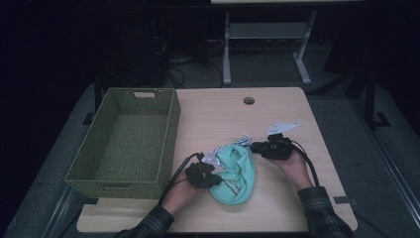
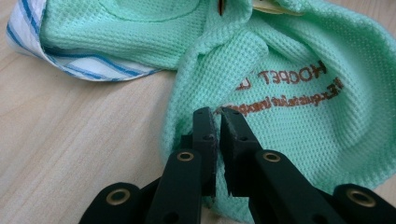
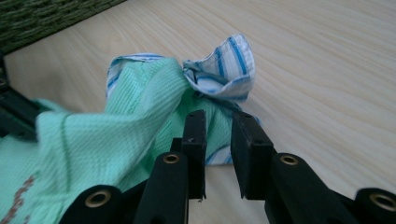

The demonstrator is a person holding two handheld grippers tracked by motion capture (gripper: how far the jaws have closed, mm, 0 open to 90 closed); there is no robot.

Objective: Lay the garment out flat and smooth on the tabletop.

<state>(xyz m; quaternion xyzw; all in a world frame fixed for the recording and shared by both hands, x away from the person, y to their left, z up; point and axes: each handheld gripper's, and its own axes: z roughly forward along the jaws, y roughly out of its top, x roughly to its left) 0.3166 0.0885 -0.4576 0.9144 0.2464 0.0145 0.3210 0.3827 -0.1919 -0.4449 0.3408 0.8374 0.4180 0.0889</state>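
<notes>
The green shirt (image 1: 234,173) lies bunched on the table (image 1: 287,208) right of the basket (image 1: 124,144), left gripper (image 2: 217,114) pinching its fabric, right gripper (image 3: 217,122) narrowly parted at its collar, so any binning or folding remains.

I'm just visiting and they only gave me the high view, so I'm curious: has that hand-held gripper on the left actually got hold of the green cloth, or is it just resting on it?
Observer: In the left gripper view, the left hand-held gripper has its jaws nearly closed, pinching a fold of the green garment.
Operator: And the other one?
Observer: In the right gripper view, the right hand-held gripper has a clear gap between its jaws, at the cloth just below the striped collar; whether it grips anything I cannot tell.
Operator: Is that writing on the cloth?
Observer: Yes, brown printed lettering runs across the green knit; up close it appears upside down.
</notes>
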